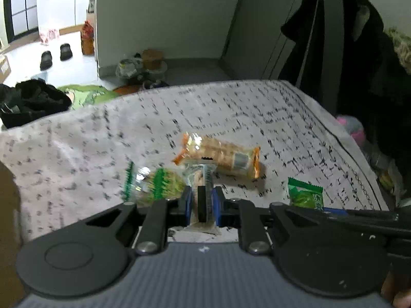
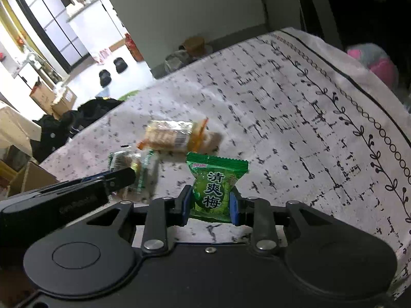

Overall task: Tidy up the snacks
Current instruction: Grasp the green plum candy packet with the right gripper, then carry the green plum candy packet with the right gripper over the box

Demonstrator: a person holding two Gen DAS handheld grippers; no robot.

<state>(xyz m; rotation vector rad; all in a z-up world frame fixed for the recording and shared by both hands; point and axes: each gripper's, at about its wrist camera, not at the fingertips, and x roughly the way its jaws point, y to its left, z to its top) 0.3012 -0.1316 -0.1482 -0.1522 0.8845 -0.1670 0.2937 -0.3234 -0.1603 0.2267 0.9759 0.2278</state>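
- Left gripper [image 1: 202, 201], in the left wrist view, has its blue-padded jaws drawn in narrow and pinched on a clear snack packet [image 1: 201, 179] — the packet stands on edge between the pads, with a dark strip down its middle.
- Just left of that pinched packet lies a green-and-white wrapper [image 1: 151, 186], blurred, on the patterned cloth [image 1: 77, 141] that covers the surface.
- Behind it rests an orange-ended cracker pack [image 1: 221, 155], flat on the cloth and touching the held packet's far end.
- At the right, a green plum candy bag [image 1: 304, 193] stands between the fingers of the other tool.
- Right gripper [image 2: 211, 204], in the right wrist view, is closed partway with its blue pads against the two sides of the green plum candy bag [image 2: 214, 182] — the bag is upright, its printed face to the camera.
- Beyond the bag lies the orange-ended cracker pack [image 2: 174, 136] on the patterned cloth [image 2: 308, 128].
- Left of it, the left gripper's finger [image 2: 120, 178] reaches to the clear snack packet [image 2: 143, 169], blurred here.
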